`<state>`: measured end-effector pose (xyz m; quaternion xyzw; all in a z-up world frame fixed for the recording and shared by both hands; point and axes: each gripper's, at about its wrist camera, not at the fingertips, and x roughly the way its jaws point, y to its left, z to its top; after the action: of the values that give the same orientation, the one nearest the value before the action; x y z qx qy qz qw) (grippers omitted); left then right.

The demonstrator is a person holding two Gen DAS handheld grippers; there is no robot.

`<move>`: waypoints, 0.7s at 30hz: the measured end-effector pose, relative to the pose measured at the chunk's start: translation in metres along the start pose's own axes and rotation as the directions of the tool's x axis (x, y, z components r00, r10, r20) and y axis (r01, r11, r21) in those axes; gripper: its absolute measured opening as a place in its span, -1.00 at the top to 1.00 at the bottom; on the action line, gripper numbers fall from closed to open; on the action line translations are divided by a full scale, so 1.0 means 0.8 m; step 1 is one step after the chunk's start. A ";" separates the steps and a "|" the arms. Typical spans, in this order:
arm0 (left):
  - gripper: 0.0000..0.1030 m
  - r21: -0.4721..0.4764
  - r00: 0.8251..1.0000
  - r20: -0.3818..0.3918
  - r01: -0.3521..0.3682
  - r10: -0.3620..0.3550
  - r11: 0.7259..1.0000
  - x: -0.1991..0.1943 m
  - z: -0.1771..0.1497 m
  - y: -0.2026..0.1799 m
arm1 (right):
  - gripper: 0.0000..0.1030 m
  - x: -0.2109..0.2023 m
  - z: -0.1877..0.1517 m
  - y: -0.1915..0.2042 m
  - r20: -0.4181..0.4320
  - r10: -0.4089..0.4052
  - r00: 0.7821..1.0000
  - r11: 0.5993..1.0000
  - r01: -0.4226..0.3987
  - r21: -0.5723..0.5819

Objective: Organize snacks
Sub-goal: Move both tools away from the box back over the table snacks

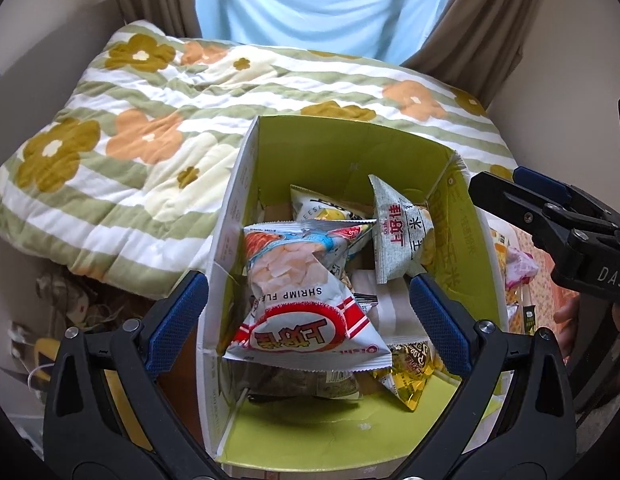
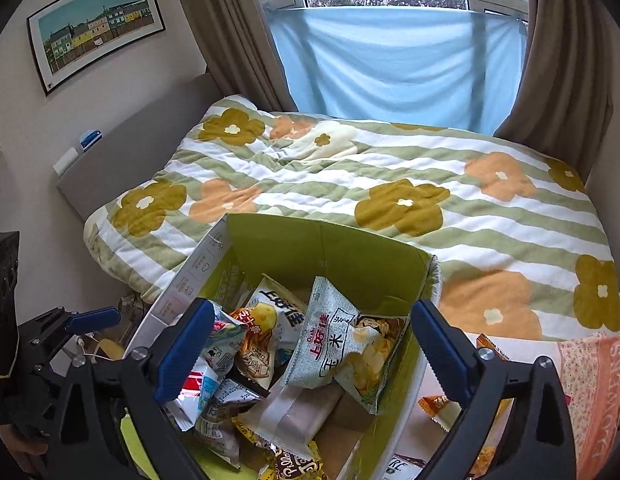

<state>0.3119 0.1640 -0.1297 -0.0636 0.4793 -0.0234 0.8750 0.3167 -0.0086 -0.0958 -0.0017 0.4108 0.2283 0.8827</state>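
A white cardboard box [image 1: 350,128] with a green lining holds several snack bags. My left gripper [image 1: 308,292] hangs open over its near left part. One finger is outside the left wall, the other inside. A red-and-white shrimp chips bag [image 1: 305,300] lies tilted between the pads, apart from both. My right gripper [image 2: 313,312] stands open over the same box [image 2: 330,232]. A grey-green corn snack bag [image 2: 330,352] leans below the gap, touched by neither pad. That bag [image 1: 398,236] stands near the box's right wall. Each gripper shows in the other's view, the right [image 1: 530,196] and the left [image 2: 89,320].
A bed with a green-striped floral quilt [image 2: 390,184] lies right behind the box. Loose snack packets [image 2: 442,408] and a pink flowered cloth [image 2: 590,380] lie to the box's right. Cluttered floor [image 1: 69,304] is to its left. Curtains and a blue sheet [image 2: 390,64] hang at the back.
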 end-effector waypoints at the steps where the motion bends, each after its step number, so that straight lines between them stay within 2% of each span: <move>1: -0.94 -0.001 1.000 0.001 -0.005 0.005 1.000 -0.002 -0.002 0.000 | -0.90 -0.002 -0.001 0.001 -0.005 0.006 1.000 1.000 -0.006 0.001; 6: -0.94 -0.014 1.000 0.007 0.016 -0.016 1.000 -0.007 -0.003 0.001 | -0.90 -0.026 -0.006 0.010 0.014 -0.046 0.999 0.999 0.047 -0.026; 10: -0.94 0.022 0.999 0.021 0.041 -0.042 0.999 -0.014 -0.001 -0.013 | -0.90 -0.049 -0.013 0.002 0.037 -0.073 0.997 0.997 0.073 0.004; 17: -0.94 0.122 0.996 0.060 0.060 -0.068 0.991 -0.041 -0.006 -0.070 | -0.90 -0.109 -0.037 -0.024 0.094 -0.163 0.982 0.986 0.157 0.064; 21: -0.94 0.142 0.991 0.087 0.086 -0.099 0.986 -0.059 -0.021 -0.113 | -0.90 -0.145 -0.063 -0.053 0.080 -0.213 0.974 0.974 0.205 0.097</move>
<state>0.2741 0.0779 -0.0871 -0.0262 0.4315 -0.0939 0.8968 0.2327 -0.1030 -0.0527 0.0044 0.3778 0.1153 0.9187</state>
